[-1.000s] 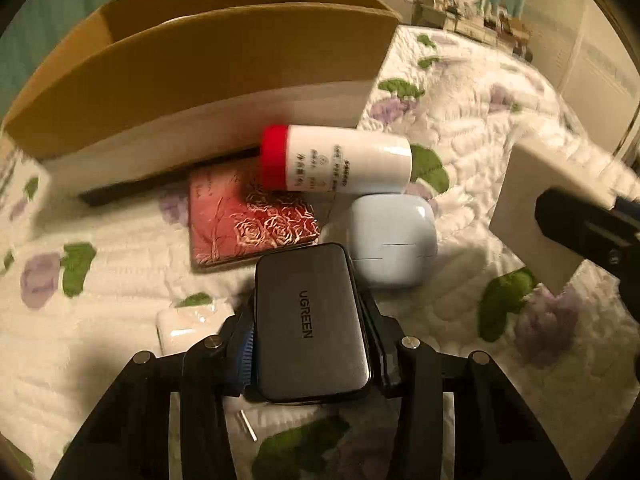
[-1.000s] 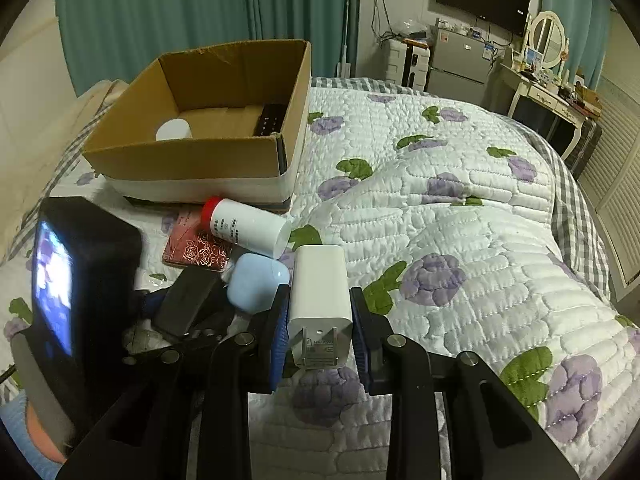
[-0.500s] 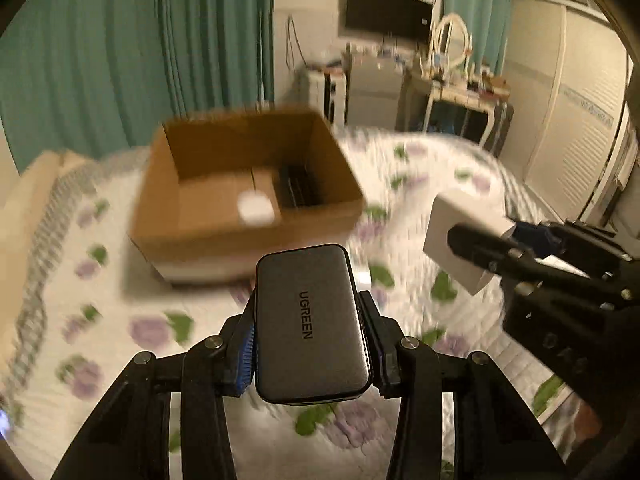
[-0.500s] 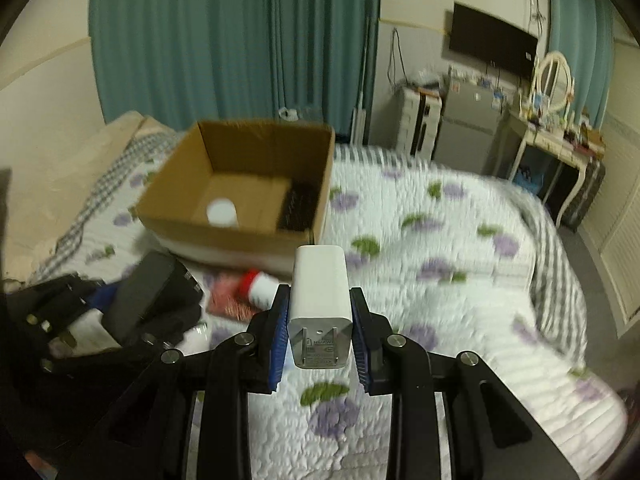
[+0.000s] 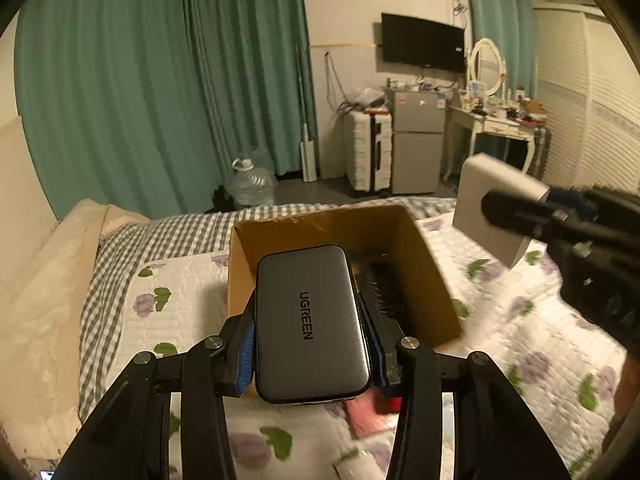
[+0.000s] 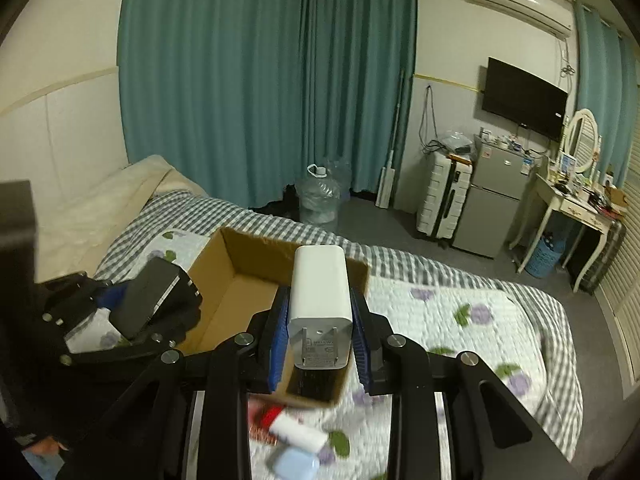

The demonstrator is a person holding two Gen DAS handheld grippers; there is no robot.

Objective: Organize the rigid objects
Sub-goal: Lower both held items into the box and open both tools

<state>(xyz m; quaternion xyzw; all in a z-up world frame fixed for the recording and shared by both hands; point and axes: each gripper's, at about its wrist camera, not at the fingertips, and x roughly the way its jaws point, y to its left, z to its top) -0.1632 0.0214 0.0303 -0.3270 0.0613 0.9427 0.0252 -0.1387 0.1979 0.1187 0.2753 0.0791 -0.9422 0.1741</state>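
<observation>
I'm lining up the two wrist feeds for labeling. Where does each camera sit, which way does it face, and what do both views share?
Left wrist: rides the left gripper, looking along its fingers at the grey UGREEN charger over the cardboard box; the right gripper shows at right.
Right wrist: rides the right gripper, clamped on the white charger, facing the box; the left gripper shows at left.
Shared: box, both chargers, curtains, TV.

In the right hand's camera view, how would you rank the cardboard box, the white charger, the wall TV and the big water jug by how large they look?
1. cardboard box, though partly hidden
2. white charger, inflated by nearness to the camera
3. wall TV, shrunk by distance
4. water jug

Charger and TV look alike, so their order is unsure.
</observation>
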